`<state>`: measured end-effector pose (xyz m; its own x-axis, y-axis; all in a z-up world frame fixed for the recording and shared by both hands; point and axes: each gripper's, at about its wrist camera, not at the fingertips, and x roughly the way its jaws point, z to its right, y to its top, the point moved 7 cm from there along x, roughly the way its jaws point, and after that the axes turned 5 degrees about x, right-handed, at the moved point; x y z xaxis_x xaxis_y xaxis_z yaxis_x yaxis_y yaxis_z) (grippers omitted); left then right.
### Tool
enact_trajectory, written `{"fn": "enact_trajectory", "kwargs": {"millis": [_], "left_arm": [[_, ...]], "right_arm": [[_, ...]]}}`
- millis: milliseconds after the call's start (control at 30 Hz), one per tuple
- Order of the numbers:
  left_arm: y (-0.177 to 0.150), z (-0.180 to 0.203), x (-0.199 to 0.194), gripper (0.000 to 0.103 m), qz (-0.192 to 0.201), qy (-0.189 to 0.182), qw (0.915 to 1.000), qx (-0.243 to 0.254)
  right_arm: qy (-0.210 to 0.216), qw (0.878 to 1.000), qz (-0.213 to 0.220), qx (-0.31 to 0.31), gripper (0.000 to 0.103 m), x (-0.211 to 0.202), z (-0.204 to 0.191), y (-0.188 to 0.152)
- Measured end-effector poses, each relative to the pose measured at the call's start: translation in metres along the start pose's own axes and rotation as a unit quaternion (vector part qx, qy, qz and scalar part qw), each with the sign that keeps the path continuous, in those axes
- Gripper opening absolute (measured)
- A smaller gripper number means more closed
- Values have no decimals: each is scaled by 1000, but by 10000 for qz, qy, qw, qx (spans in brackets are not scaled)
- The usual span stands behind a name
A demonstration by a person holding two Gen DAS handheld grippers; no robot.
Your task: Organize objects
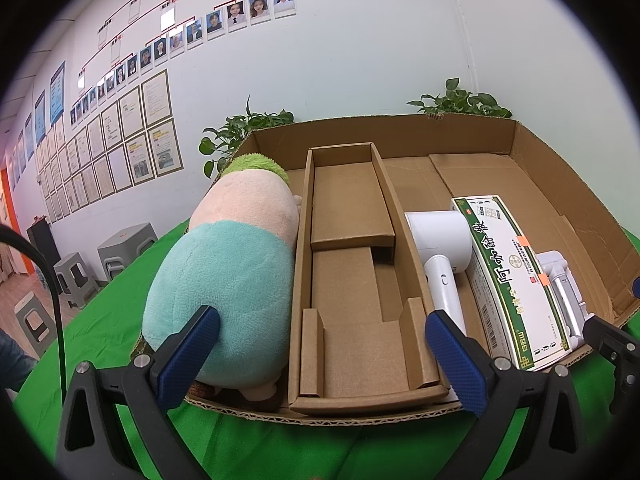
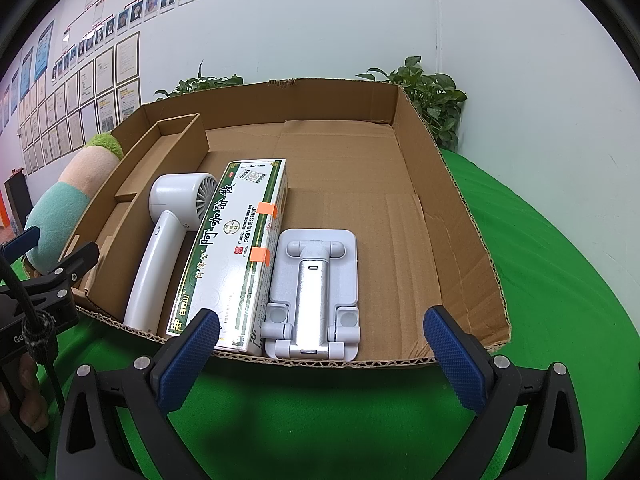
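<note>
Straight ahead of right gripper, just past near rim of cardboard tray: folded white phone stand, flat, long axis running near-to-far, in line with spread, empty jaws; right gripper nearest to it. Left of stand, touching: green-white medicine box, then white hair dryer, both lying near-to-far. Left gripper also spread, empty, facing cardboard insert; plush toy at tray's left edge. Judgement: items look already stowed

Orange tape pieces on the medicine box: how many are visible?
2, both on the medicine box long right edge: one farther back, one nearer the grippers. Hidden sides may carry more.
</note>
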<state>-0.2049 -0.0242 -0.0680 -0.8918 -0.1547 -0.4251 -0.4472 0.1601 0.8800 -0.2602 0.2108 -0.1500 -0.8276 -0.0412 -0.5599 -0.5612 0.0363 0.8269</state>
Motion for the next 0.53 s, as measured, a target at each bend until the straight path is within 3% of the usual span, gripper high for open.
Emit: {"fn": "enact_trajectory", "kwargs": {"millis": [533], "left_arm": [[0,1,0,102,-7,24,10000,19]], "right_arm": [[-1,10000,1,0,103,0,0,0]]}}
